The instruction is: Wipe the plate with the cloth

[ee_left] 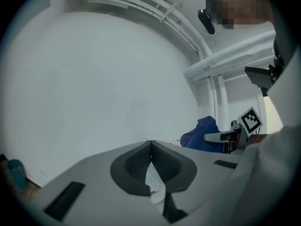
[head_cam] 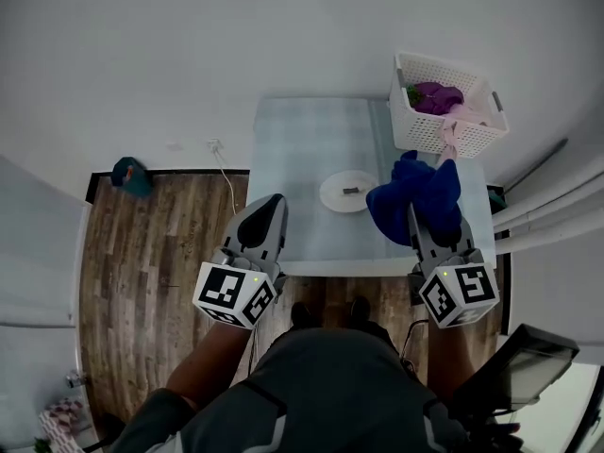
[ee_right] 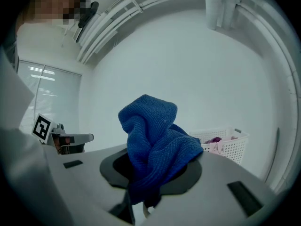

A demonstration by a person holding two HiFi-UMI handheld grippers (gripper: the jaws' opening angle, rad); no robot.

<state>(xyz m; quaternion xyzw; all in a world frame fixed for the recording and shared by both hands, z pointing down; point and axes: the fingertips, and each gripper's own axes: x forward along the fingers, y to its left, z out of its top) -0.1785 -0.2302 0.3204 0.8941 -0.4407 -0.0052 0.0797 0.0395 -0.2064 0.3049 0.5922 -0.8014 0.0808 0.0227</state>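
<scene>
Right gripper (ee_right: pixel 154 174) clamps blue cloth (ee_right: pixel 153 135), seemingly just beside plate (head_cam: pixel 348 192).

No words, brands or numbers can be read anywhere. The only signs are black-and-white square code markers (head_cam: pixel 223 288), which stand on the left gripper's cube (head_cam: pixel 236 297) at lower left of the head view and on the right gripper's cube (head_cam: pixel 459 295) at lower right.

White wall (head_cam: pixel 189 45), wood-plank floor (head_cam: pixel 151 253), pale table (head_cam: pixel 302 140), white pipes (head_cam: pixel 547 210) at right.

White basket (head_cam: pixel 421 132) of purple clothes (head_cam: pixel 436 98) sits at the table's (head_cam: pixel 302 159) corner.
</scene>
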